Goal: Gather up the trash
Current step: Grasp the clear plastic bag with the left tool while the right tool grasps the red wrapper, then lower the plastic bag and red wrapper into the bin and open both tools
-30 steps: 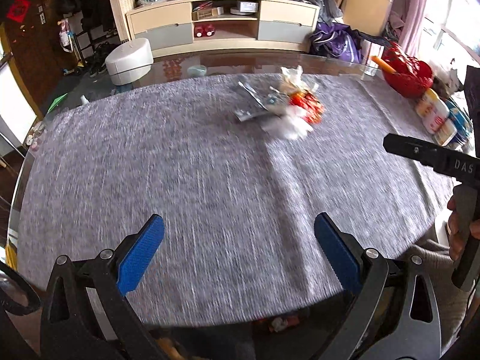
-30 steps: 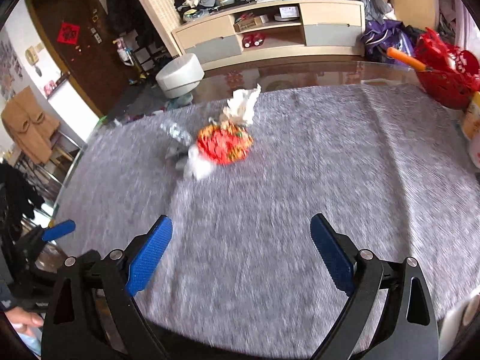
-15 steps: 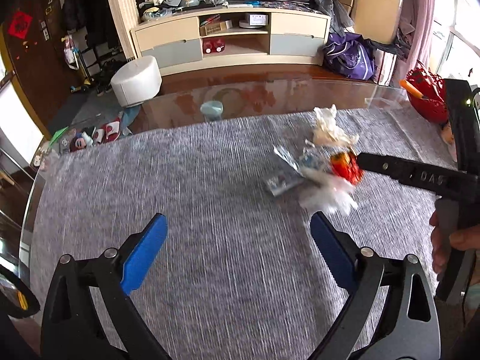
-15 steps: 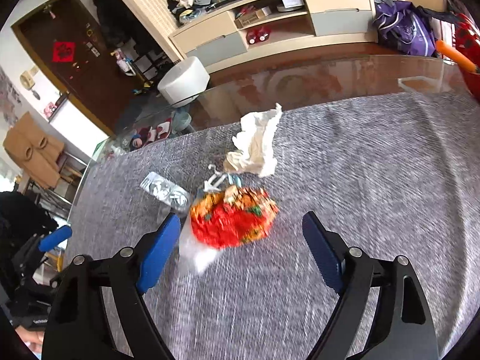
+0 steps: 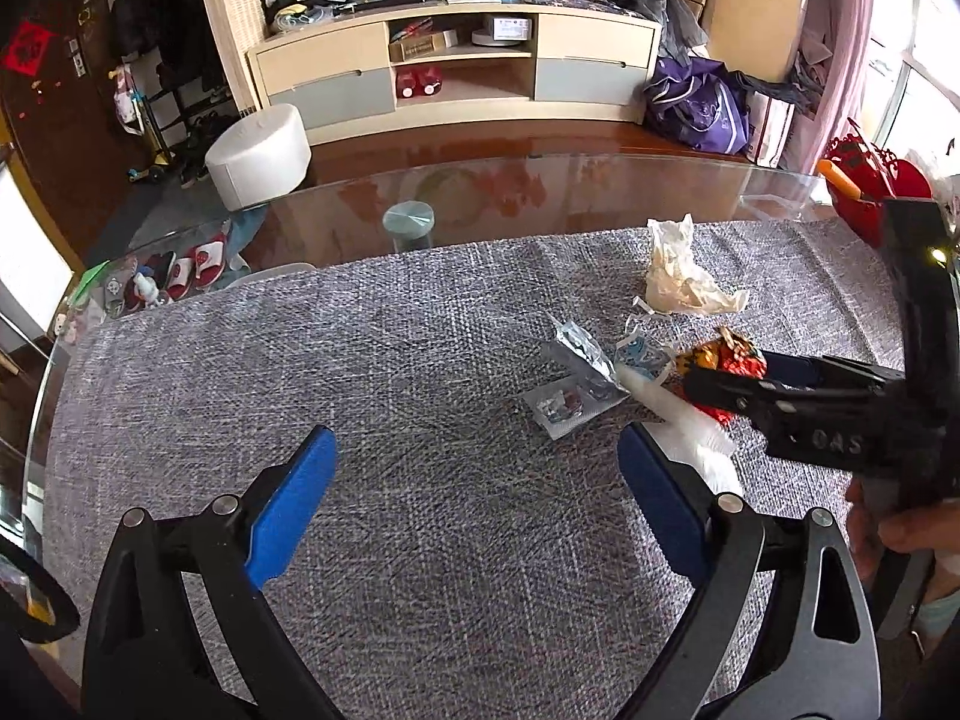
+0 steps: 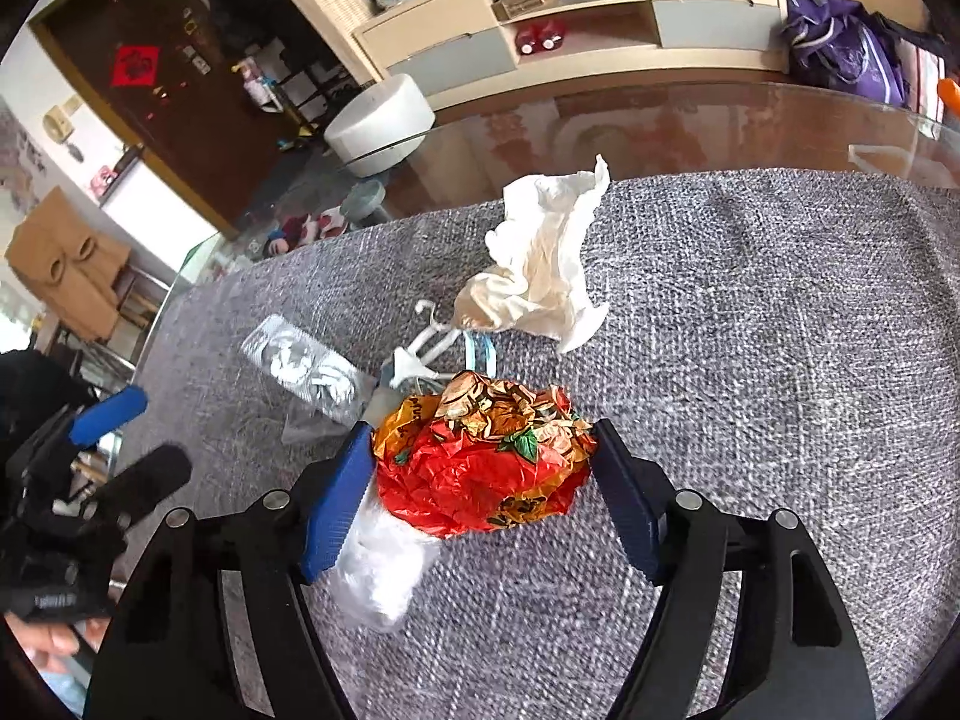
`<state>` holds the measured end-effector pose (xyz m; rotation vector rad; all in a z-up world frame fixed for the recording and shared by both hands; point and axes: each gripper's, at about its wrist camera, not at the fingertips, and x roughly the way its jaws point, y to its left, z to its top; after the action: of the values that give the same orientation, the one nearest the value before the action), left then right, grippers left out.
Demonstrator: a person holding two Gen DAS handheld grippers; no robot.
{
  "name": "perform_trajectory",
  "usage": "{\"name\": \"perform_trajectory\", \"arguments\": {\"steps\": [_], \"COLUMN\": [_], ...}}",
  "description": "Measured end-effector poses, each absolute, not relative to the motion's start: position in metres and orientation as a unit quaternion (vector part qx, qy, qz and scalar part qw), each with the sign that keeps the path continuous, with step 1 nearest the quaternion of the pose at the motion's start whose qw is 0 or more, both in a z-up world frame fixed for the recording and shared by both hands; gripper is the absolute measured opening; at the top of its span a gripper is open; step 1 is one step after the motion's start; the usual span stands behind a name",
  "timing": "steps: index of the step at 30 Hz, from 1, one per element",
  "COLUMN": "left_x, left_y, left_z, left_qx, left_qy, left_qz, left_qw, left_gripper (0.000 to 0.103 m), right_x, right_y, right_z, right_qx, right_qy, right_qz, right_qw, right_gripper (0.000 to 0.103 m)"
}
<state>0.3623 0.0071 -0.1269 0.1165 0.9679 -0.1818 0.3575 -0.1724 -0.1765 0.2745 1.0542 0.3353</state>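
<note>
A pile of trash lies on the grey tablecloth [image 5: 420, 360]: a crumpled red and orange foil wrapper [image 6: 486, 456], a crumpled white tissue [image 6: 540, 264], a silver blister pack [image 6: 300, 366], a clear plastic bag [image 6: 384, 570] and small white and blue scraps [image 6: 432, 354]. My right gripper [image 6: 480, 480] is open with its blue pads on either side of the red wrapper, which fills the gap. It also shows in the left wrist view [image 5: 708, 387]. My left gripper [image 5: 474, 498] is open and empty above bare cloth, left of the pile [image 5: 600, 372].
The glass table edge [image 5: 480, 192] runs beyond the cloth. A red basket [image 5: 870, 192] stands at the far right edge. A white round stool [image 5: 258, 156] and a TV cabinet [image 5: 456, 72] stand on the floor behind.
Both grippers moved forward toward the pile. My right gripper came down around the red wrapper, and its jaws have narrowed toward it.
</note>
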Motion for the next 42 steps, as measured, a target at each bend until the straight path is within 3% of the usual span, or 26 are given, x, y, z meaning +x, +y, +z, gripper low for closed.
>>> {"name": "perform_trajectory", "arguments": {"steps": [8,11,13,16,21,31,42], "left_x": [0.378,0.388,0.395,0.405,0.413,0.384,0.286], "left_y": [-0.01,-0.016,-0.019,-0.025,-0.03,-0.023,-0.006], "left_z": [-0.13,-0.135,-0.139,-0.147,-0.155,-0.13,-0.063], "left_qx": [0.047,0.038,0.033,0.029,0.03,0.049,0.057], "left_qy": [0.457,0.454,0.457,0.464,0.468,0.448,0.408], "left_qz": [-0.116,-0.125,-0.133,-0.143,-0.153,-0.136,-0.129], "left_qw": [0.881,0.881,0.879,0.874,0.87,0.882,0.902], "left_gripper": [0.088,0.077,0.063,0.057,0.035,0.034,0.034], "right_x": [0.334,0.331,0.33,0.331,0.335,0.313,0.242], "right_y": [-0.19,-0.197,-0.201,-0.205,-0.205,-0.196,-0.195], "right_z": [-0.167,-0.164,-0.162,-0.162,-0.166,-0.146,-0.086], "right_qx": [0.111,0.113,0.114,0.111,0.108,0.079,0.066], "right_qy": [0.501,0.498,0.495,0.492,0.495,0.476,0.433], "right_qz": [0.172,0.172,0.171,0.169,0.165,0.156,0.15], "right_qw": [0.841,0.842,0.844,0.847,0.846,0.862,0.886], "right_gripper": [0.072,0.072,0.072,0.072,0.072,0.072,0.072]}}
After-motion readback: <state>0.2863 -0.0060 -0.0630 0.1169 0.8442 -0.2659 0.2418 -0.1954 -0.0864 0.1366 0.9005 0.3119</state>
